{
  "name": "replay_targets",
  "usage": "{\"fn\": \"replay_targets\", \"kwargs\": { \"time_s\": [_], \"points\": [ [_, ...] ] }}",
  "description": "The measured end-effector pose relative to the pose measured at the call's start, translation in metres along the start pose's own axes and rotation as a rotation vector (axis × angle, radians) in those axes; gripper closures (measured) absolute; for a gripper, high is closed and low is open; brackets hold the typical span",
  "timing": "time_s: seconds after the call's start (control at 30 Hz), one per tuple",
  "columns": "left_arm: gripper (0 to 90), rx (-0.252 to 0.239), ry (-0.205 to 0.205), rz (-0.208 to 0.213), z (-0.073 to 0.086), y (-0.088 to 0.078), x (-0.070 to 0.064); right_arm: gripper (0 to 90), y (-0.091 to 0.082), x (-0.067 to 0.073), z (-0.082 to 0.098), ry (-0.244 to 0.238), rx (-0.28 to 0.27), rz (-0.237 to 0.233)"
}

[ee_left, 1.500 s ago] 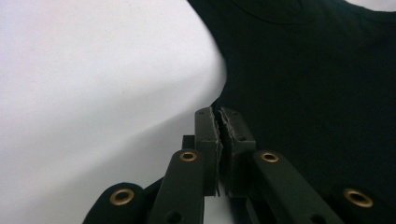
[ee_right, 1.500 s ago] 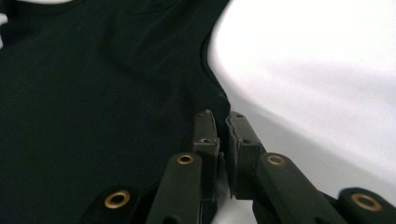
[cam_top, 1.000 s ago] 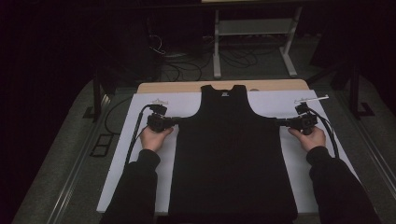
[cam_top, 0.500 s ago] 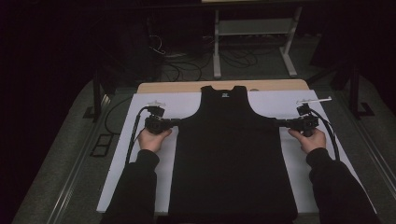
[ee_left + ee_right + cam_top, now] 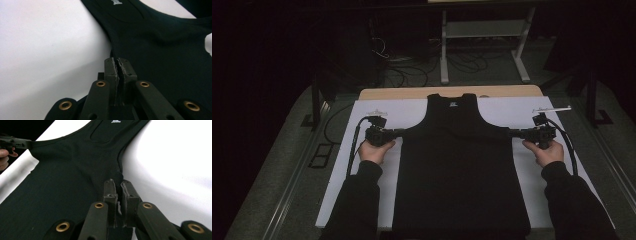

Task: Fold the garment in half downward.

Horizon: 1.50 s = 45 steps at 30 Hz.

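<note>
A black tank top lies flat on a white sheet, neck toward the far edge, with a small white label inside the collar. My left gripper is shut on the cloth at the garment's left underarm corner, stretching it outward. My right gripper is shut on the right underarm corner in the same way. In the left gripper view the jaws pinch the edge of the tank top. In the right gripper view the jaws pinch the tank top, and the other gripper shows far off at the left.
The sheet covers a wooden tabletop. Beyond it on the dark floor stand a pale metal stand and loose cables. Black posts rise at the left and right of the table. Cables trail from both grippers.
</note>
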State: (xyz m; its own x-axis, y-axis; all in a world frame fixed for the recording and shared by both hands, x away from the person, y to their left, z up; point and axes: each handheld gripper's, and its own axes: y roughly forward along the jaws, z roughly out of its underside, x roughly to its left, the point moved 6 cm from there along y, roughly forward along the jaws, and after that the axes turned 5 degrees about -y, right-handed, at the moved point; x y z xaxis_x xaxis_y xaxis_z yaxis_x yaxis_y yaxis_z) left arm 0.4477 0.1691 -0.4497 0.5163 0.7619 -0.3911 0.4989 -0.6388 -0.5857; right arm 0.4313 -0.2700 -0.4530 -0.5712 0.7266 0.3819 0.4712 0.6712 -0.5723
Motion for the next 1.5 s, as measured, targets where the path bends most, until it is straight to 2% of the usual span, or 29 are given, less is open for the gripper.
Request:
{"fn": "replay_targets", "kwargs": {
  "time_s": [0.27, 0.43, 0.67, 0.97, 1.2, 1.5],
  "points": [
    [84.9, 0.003, -0.007, -0.001, 0.001, -0.004, -0.002, 82.2, -0.003, 0.003, 0.002, -0.003, -0.006, -0.009],
    [84.8, 0.006, -0.025, 0.001, 0.005, -0.006, 0.001, 82.3, -0.005, 0.007, 0.003, -0.012, -0.014, -0.014],
    [84.8, -0.007, -0.043, 0.008, 0.008, -0.013, 0.0, 82.2, -0.011, 0.01, 0.006, -0.003, -0.022, -0.024],
    [84.8, 0.002, -0.042, 0.01, 0.013, -0.018, -0.001, 82.3, -0.017, 0.012, 0.01, 0.014, -0.038, -0.026],
    [84.8, -0.009, -0.048, 0.017, 0.015, -0.025, -0.004, 82.2, -0.025, 0.014, 0.015, 0.03, -0.057, -0.033],
    [84.9, -0.003, -0.053, 0.031, 0.021, -0.032, -0.006, 82.2, -0.03, 0.016, 0.022, 0.049, -0.055, -0.034]
  ]
}}
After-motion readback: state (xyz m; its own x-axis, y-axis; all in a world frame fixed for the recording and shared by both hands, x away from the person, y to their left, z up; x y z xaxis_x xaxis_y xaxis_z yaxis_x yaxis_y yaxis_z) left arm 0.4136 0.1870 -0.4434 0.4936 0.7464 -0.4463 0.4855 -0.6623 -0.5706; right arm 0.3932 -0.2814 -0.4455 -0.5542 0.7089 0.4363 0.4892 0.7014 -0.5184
